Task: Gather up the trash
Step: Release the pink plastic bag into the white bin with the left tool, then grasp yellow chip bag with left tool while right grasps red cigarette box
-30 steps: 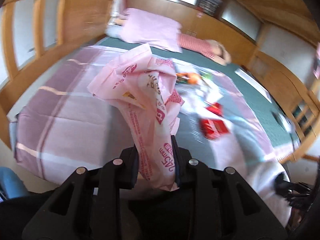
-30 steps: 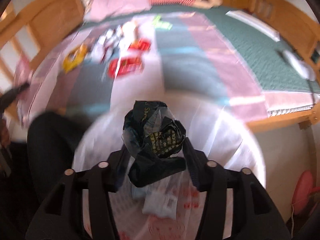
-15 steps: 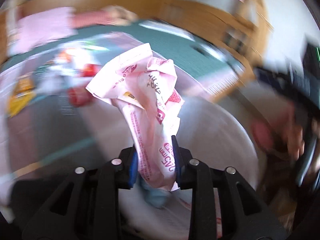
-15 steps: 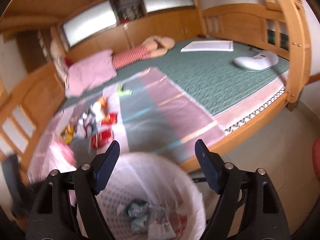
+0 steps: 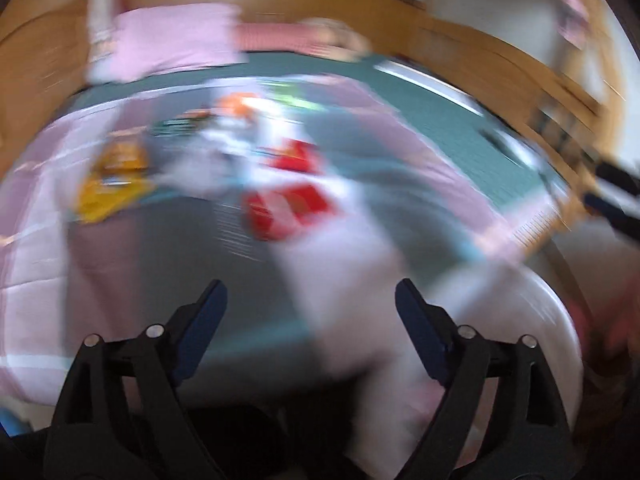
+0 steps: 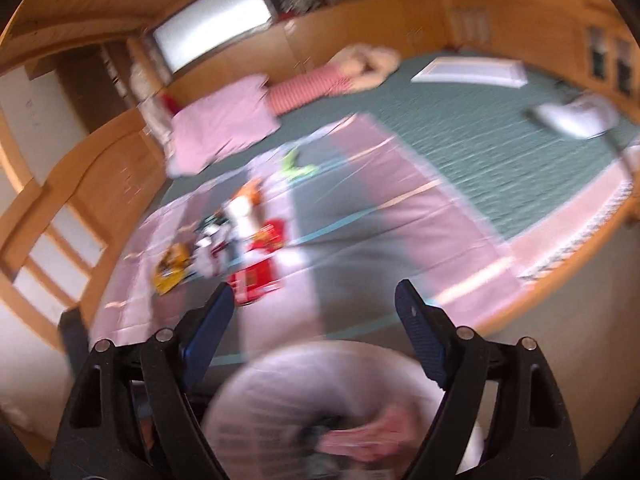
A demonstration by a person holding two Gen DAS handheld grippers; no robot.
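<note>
Both wrappers had left the jaws. Left gripper [image 5: 311, 300] and right gripper [image 6: 314, 300] jaws were opening, empty. Remaining crinkled foil wrappers [image 6: 256, 276] lay far-left on the bed [image 6: 460, 140]: light, soft, slippery; pinch a crumpled edge.

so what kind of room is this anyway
Most likely a bedroom. A wide wooden-framed bed with a green mat fills the view, a pink pillow lies at its far end, and built-in wooden cabinets line the wall behind it. Snack wrappers litter the pink sheet.
</note>
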